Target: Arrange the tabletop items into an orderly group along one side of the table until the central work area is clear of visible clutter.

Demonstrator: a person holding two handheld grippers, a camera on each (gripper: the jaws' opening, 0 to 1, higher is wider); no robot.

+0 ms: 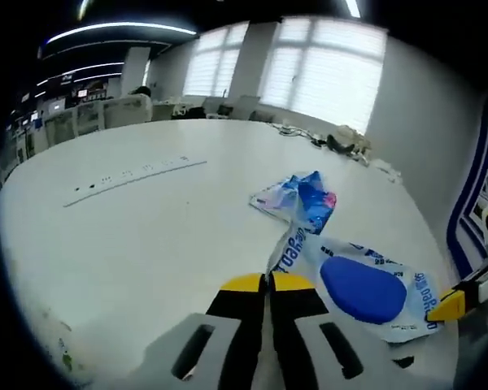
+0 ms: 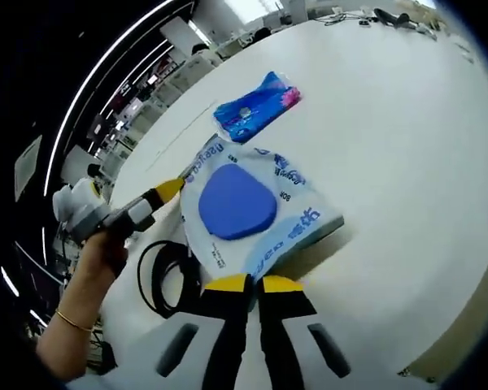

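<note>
In the left gripper view your left gripper (image 1: 268,283) has its yellow-tipped jaws pressed together on the edge of the white wet-wipes pack (image 1: 354,280), so you are holding it there. In the right gripper view your right gripper (image 2: 248,283) is likewise clamped on the pack's near edge (image 2: 252,215), so both tools hold one pack, its blue oval lid facing up.

Little looks done yet: the pack and the blue tissue packet (image 2: 256,108) just beyond it lie out on the white table (image 2: 407,122), not lined along an edge. A black cable loop (image 2: 159,276) sits beside the pack.

The pack's long axis runs from gripper to gripper. The tissue packet lies roughly parallel.
</note>
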